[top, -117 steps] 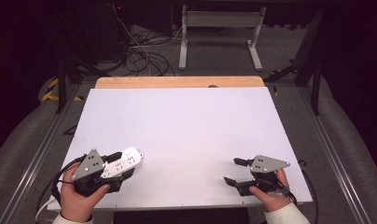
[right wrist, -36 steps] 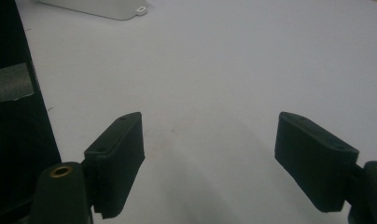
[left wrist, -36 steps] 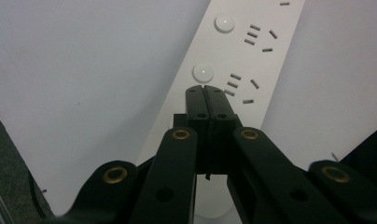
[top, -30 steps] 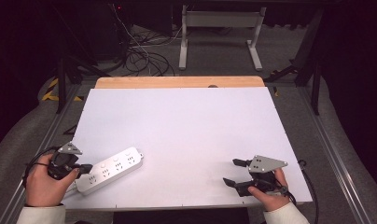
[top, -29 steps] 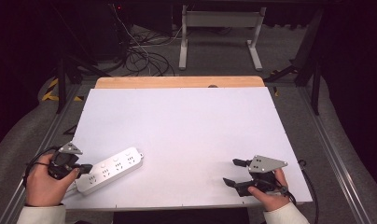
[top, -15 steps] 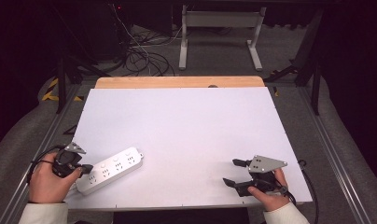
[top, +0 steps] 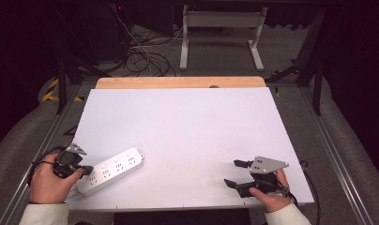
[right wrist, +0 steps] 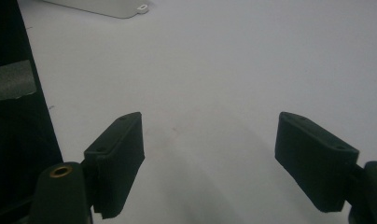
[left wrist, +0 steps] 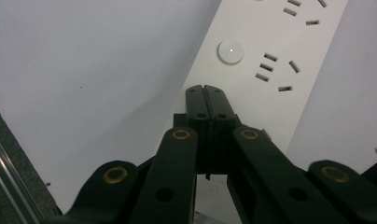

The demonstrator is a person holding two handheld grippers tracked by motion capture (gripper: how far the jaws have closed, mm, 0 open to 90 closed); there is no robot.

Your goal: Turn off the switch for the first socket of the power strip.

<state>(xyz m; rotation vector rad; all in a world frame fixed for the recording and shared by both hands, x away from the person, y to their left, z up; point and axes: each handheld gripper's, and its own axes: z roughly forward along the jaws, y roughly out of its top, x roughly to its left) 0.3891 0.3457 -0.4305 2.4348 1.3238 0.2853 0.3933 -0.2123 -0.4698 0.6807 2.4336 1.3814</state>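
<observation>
The power strip (top: 111, 170) lies flat on the desk (top: 187, 131), near the left front corner. The left claw (top: 86, 168) is closed tight and empty, its tip at the strip's near end. The right claw (top: 235, 172) is wide open, empty, far right. A push could slide the strip off the desk.

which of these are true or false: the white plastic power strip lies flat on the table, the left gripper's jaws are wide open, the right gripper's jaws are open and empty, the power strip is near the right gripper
1. The white plastic power strip lies flat on the white table. True.
2. The left gripper has its jaws wide open. False: its jaws are pressed together, tips over the strip's near end.
3. The right gripper has its jaws open with nothing between them. True.
4. The power strip sits near the right gripper. False: it lies at the table's front left, by the left gripper; the right gripper is at the front right.
</observation>
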